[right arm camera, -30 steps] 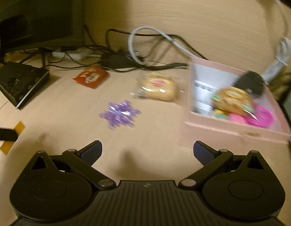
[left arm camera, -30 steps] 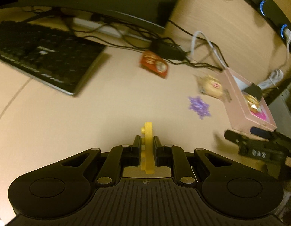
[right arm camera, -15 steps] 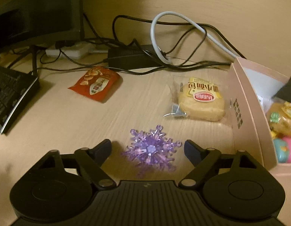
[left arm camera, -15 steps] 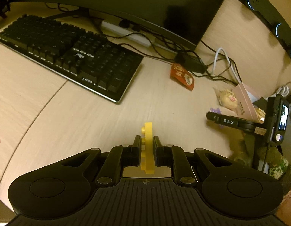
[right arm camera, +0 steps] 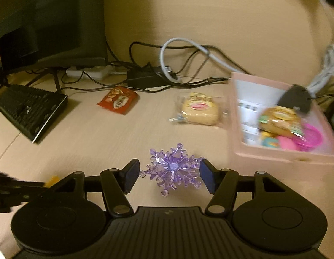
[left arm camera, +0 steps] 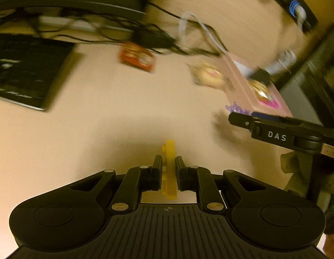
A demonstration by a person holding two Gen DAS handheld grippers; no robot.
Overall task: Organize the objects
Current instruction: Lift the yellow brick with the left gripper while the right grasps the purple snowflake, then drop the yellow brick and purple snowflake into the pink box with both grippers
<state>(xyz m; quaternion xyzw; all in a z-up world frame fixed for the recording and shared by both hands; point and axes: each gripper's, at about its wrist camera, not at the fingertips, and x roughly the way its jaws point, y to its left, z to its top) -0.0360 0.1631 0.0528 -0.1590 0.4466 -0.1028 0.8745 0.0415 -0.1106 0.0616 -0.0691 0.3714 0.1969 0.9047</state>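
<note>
Bracketing the purple crystal snowflake [right arm camera: 174, 169], the right tongs [right arm camera: 169, 176] are seen with fingers narrowed to its tips, pads at or just off the outermost spikes; firm contact cannot be confirmed. Half a second ago the fingers stood wider around it, so a closing grasp is judged to be under way. The snowflake is seen between the pads with the worktop [right arm camera: 102, 142] behind it; whether it has been lifted cannot be told. The pink box [right arm camera: 275, 157], already holding several colourful items, is placed near on the right and is judged the likely destination. A wrapped bun [right arm camera: 199, 111] and a red snack packet [right arm camera: 117, 100] are left loose farther back, near the cables. The left tongs [left arm camera: 169, 172] are clamped on a thin yellow piece [left arm camera: 169, 168], held edge-on above the worktop; that view has been swung toward the box and is blurred.
</note>
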